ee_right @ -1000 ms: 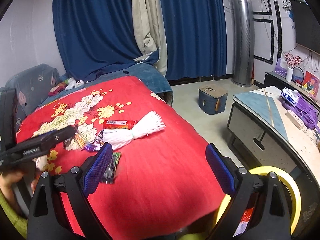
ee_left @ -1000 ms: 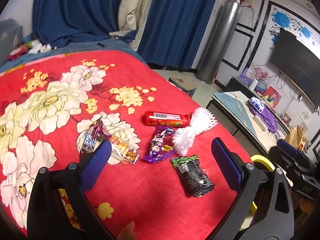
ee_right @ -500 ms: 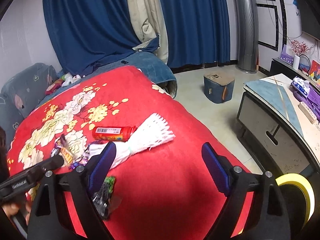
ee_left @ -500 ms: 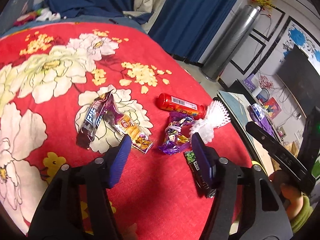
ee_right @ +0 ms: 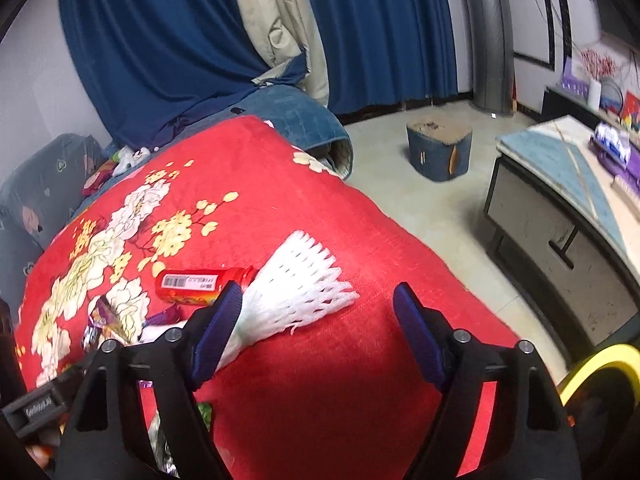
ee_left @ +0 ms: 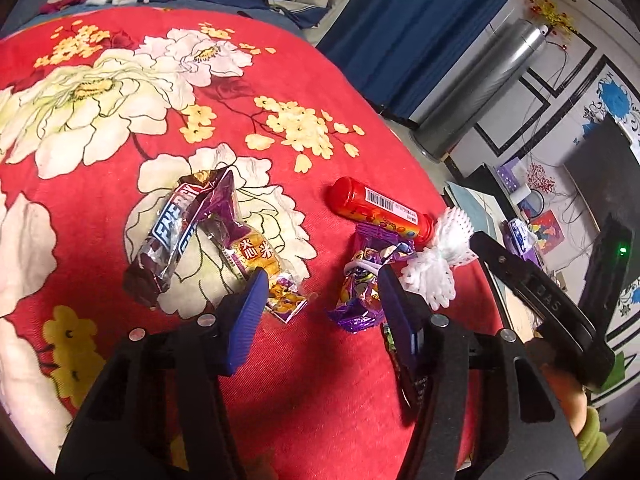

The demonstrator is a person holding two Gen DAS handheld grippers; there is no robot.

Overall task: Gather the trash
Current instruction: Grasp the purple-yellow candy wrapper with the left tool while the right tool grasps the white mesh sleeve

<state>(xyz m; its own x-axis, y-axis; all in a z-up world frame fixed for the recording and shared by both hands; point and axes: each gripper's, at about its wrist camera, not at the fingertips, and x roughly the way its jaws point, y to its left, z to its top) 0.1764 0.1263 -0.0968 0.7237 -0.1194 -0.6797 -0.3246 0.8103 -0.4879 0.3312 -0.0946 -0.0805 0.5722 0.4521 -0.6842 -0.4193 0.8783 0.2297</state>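
Observation:
Trash lies on a red floral blanket [ee_left: 120,92]. In the left wrist view I see a dark candy bar wrapper [ee_left: 176,236], an orange snack wrapper [ee_left: 260,264], a crumpled purple wrapper [ee_left: 364,284], a red tube [ee_left: 380,212] and a white foam net [ee_left: 436,264]. My left gripper [ee_left: 320,292] is open, low over the blanket between the orange and purple wrappers. My right gripper [ee_right: 318,304] is open over the white foam net [ee_right: 296,292], beside the red tube [ee_right: 196,284]. A black-green wrapper [ee_left: 394,348] is mostly hidden behind the left gripper's right finger.
A yellow-rimmed bin [ee_right: 596,376] stands at the blanket's lower right edge. A low cabinet [ee_right: 560,216] and a blue stool [ee_right: 438,152] stand on the floor to the right. Blue curtains [ee_right: 160,40] hang behind the bed.
My left gripper has narrowed and moved down and forward toward the wrappers. My right gripper has moved forward and lower over the white foam net, away from the yellow bin.

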